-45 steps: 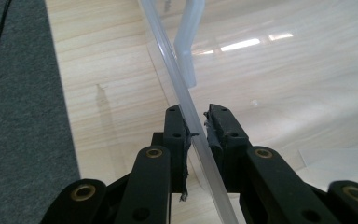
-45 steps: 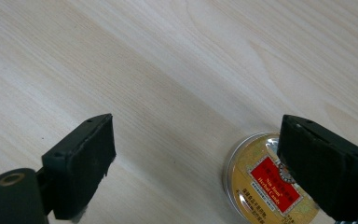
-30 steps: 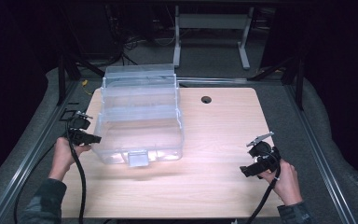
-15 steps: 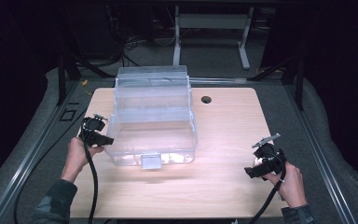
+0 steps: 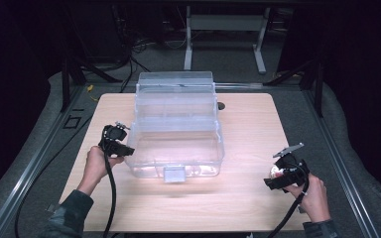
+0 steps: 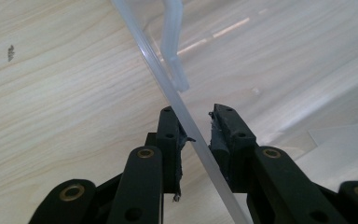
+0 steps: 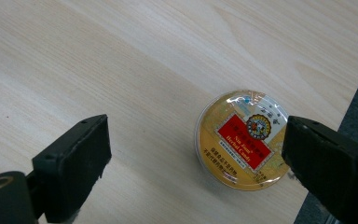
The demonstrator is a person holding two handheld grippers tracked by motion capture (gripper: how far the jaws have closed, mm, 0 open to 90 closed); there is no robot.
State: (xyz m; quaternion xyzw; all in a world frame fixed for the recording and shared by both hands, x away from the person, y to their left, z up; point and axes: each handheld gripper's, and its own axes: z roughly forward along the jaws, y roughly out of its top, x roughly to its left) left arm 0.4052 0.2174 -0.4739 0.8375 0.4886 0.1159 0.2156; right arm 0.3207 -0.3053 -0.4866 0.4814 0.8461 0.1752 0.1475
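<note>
The clear plastic tiered box (image 5: 176,126), centre frame on the wooden counter (image 5: 248,129), is clamped at its left wall by the left gripper (image 6: 196,133). The right gripper (image 7: 193,154) is spread wide above a round yellow candy tin (image 7: 242,139), lower right.

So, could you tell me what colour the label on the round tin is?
Gold-yellow with a red panel in the middle, clearest in the right gripper view: round tin.
</note>
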